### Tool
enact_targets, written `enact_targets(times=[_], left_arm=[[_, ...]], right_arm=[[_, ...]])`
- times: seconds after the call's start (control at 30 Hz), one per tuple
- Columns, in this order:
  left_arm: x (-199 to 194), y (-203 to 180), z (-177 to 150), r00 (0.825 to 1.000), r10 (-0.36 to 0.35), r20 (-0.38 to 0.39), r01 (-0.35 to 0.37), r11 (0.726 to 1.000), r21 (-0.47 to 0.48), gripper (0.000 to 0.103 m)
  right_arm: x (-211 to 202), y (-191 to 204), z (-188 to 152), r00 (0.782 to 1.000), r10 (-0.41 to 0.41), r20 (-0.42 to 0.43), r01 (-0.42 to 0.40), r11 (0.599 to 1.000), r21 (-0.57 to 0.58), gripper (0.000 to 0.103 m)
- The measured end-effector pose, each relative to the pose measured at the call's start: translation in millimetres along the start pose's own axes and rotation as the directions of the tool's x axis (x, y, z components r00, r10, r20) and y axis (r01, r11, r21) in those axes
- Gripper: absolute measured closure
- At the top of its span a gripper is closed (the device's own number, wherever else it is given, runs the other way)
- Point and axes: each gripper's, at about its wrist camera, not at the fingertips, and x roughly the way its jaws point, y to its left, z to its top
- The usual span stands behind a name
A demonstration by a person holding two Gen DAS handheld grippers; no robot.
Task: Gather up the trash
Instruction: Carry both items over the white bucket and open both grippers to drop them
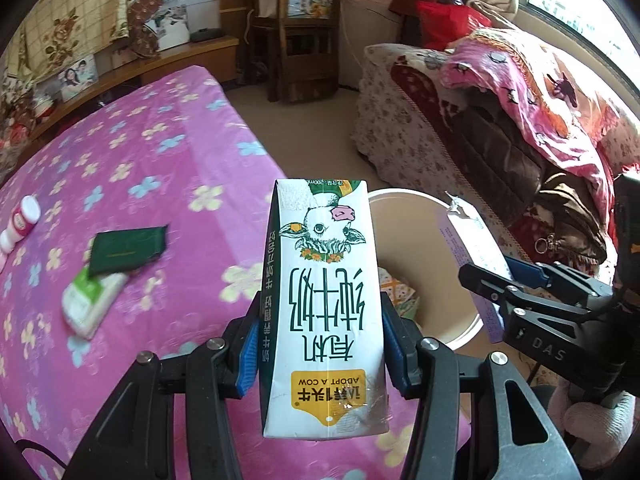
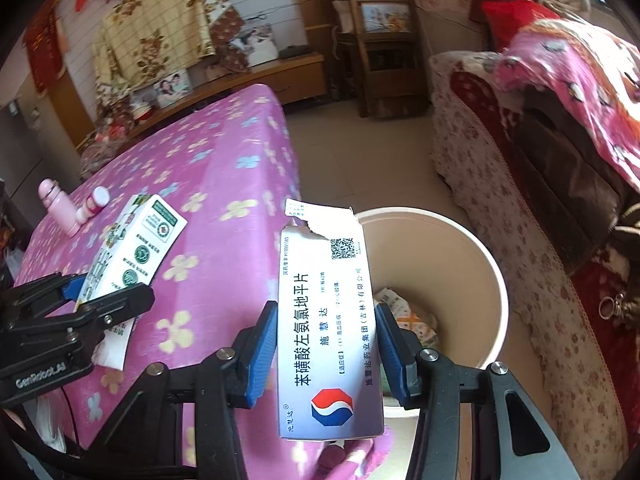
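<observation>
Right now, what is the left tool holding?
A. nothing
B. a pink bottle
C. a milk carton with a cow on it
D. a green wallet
C: the left tool is clamped on the milk carton, its blue pads pressed to both sides, while the pink bottle and the green wallet lie on the bed.

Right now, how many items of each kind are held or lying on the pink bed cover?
White milk carton, in left gripper: 1
Blue-white medicine box, in right gripper: 1
Flat packets, dark green and white-green: 2
Pink plastic bottles: 2
Total: 6
</observation>
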Motion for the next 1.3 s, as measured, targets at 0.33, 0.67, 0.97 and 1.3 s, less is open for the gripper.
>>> enact_targets(times=[0.33,0.67,0.97,1.3], left_arm=[[26,-23,11,0.999,-0.042,-0.028,0.043,0.999,0.014,0.050],[45,-34,15,0.996,-0.067,-0.053,0.067,0.998,0.009,0.049],[51,-34,17,0.995,-0.084,-0.055,0.084,0.996,-0.010,0.049],[48,-29,17,0.992,-0.124,-0.038,0.123,0.992,-0.033,0.036]], right_arm=[[13,-29,3,0.999,-0.034,-0.008,0.035,0.998,0.048,0.053],[20,-47,2,0.998,-0.057,-0.008,0.058,0.995,0.085,0.052],[31,-57,-3,0.998,-0.063,-0.018,0.065,0.990,0.128,0.052],[31,-67,-2,0.999,-0.049,0.006,0.047,0.979,0.197,0.033]])
